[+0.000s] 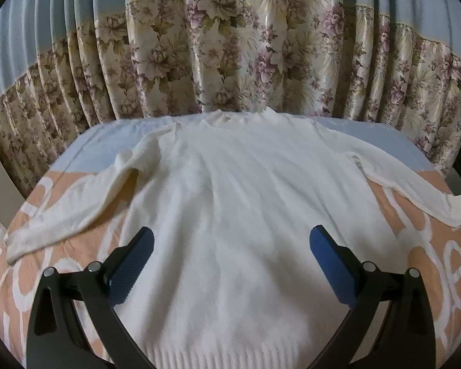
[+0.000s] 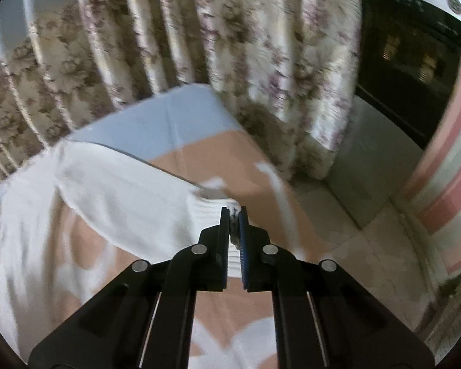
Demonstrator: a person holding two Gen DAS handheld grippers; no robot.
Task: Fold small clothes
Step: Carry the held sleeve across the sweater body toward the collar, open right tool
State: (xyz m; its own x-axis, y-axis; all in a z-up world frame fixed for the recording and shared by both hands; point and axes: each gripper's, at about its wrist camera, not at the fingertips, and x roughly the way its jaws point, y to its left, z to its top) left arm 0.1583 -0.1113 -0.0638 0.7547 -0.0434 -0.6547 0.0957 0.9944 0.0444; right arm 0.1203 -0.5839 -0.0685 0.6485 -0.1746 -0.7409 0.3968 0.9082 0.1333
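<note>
A white knit sweater (image 1: pixel 230 203) lies flat, collar at the far side, on a peach and white cloth (image 1: pixel 76 246). Its left sleeve (image 1: pixel 64 215) runs out to the left. My left gripper (image 1: pixel 232 243) is open and empty above the lower body of the sweater, near the ribbed hem. My right gripper (image 2: pixel 234 212) is shut on the ribbed cuff (image 2: pixel 212 212) of the right sleeve (image 2: pixel 123 190) and holds it a little above the cloth. That sleeve also shows in the left wrist view (image 1: pixel 415 190), stretched out to the right.
A floral curtain (image 1: pixel 246 61) hangs close behind the far edge of the surface. A light blue sheet (image 2: pixel 156 126) covers the far part. To the right are a tiled floor (image 2: pixel 353 230), a dark appliance (image 2: pixel 408 55) and a pink striped wall (image 2: pixel 451 184).
</note>
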